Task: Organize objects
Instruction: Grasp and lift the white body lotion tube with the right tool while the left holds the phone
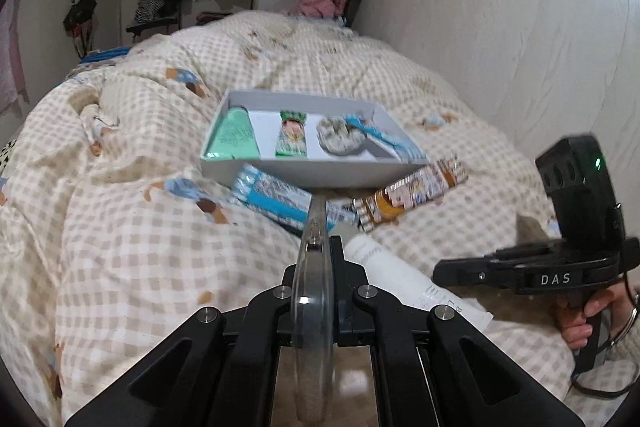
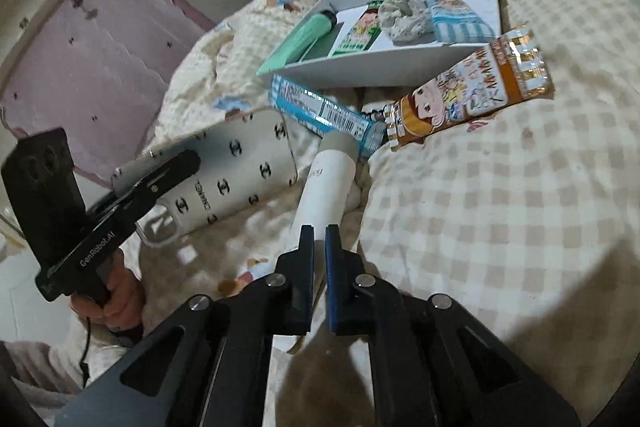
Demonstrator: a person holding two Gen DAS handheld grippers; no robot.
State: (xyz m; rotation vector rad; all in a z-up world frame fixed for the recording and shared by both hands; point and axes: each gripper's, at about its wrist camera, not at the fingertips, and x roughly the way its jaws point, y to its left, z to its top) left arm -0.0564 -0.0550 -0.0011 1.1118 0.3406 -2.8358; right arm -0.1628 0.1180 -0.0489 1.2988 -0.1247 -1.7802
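The white tube (image 2: 326, 187) is clamped at its flat tail by the right gripper (image 2: 319, 239), its long axis running away, grey cap toward the white box (image 2: 360, 71). The left gripper (image 1: 316, 223) is closed on a phone case (image 2: 224, 179). Open quilt (image 2: 500, 207) lies rightward.

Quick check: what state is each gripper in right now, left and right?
Left gripper: closed, holding the white logo-printed phone case.
Right gripper: closed on the flat end of the white plastic tube with grey cap.

"DAS" on right tool (image 1: 456, 273); "GenRobot.AI" on left tool (image 2: 120, 183).
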